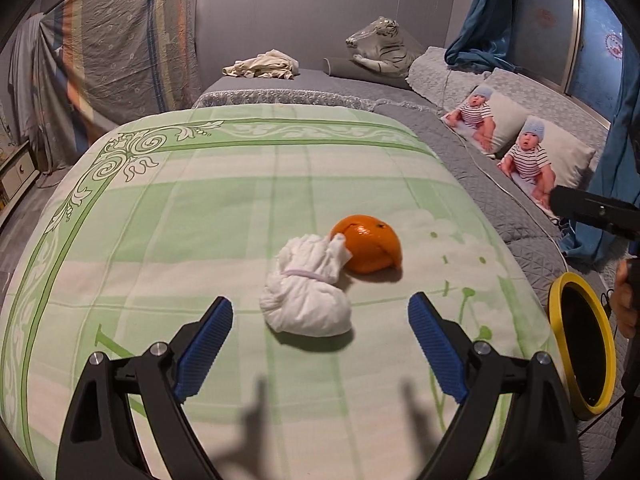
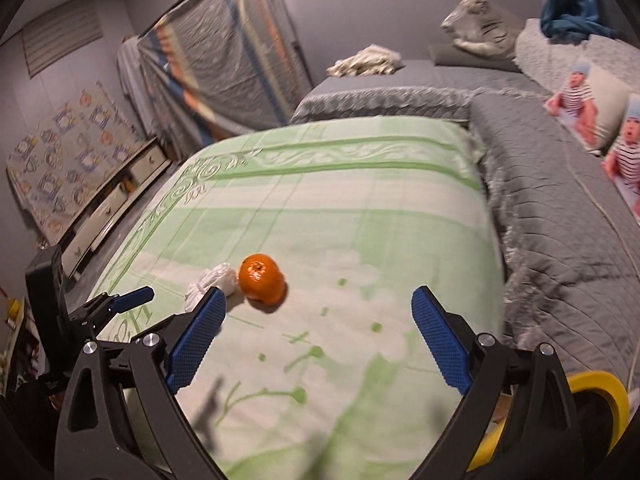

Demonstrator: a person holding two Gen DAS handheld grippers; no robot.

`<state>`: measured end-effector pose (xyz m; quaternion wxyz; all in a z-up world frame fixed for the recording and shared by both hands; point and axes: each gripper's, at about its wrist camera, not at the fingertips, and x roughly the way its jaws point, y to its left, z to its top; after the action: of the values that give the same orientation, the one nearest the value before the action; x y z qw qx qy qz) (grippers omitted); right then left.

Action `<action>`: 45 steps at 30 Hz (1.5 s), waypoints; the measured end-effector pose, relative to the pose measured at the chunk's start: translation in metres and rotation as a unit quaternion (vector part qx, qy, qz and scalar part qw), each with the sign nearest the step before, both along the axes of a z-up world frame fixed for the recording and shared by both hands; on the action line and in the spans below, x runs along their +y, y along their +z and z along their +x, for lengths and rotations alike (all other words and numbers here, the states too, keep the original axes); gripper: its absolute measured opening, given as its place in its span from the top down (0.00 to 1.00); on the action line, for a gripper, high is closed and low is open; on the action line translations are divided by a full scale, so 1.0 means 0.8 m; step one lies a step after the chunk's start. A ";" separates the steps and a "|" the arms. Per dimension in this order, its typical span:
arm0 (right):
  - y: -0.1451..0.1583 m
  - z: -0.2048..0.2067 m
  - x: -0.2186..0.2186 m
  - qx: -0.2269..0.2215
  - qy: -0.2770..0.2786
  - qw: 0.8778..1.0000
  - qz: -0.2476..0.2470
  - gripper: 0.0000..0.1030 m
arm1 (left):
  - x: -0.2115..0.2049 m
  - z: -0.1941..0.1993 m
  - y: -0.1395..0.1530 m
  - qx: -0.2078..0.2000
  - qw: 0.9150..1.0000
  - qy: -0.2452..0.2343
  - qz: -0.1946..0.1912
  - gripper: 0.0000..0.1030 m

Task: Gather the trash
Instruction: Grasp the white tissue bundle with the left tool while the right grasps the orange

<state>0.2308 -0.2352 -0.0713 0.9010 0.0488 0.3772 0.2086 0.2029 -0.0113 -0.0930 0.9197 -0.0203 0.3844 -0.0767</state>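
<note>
While nothing has been picked up yet, both tools are poised over the bed and the job looks to be at its very start. Closest in, the left hand-held gripper hangs with its blue pads spread wide and nothing between them, lined up on the white wad of tissue lying just ahead on the green quilt. Touching that wad at its far end sits the orange peel, dome up. From the other side, the right hand-held gripper is equally wide apart and empty, with the peel and tissue a little beyond its left pad. Off the quilt's right edge waits the yellow-rimmed bin, its dark mouth tilted toward the bed; I can't see anything inside. So two pieces are left to collect. Farther back, baby-print pillows and a plush tiger.
</note>
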 end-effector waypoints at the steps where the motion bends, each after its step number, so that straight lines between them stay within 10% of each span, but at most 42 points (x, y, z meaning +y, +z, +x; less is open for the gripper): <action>1: -0.004 0.007 0.011 0.008 0.013 1.000 -0.003 0.13 | 0.001 0.002 -0.002 0.002 1.000 0.000 -0.001 0.16; 18: -0.064 0.083 0.115 0.111 0.098 0.987 -0.068 0.28 | 0.003 0.039 -0.030 0.038 0.999 -0.009 -0.001 0.18; 45: -0.108 0.137 0.147 0.172 0.113 0.977 -0.059 0.51 | 0.014 0.064 -0.057 0.075 0.996 -0.017 -0.040 0.51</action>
<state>0.3400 -0.1173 -0.1581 0.7945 -0.0124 0.5415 0.2745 0.2541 -0.0003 -0.1385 0.8850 -0.0566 0.4496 -0.1064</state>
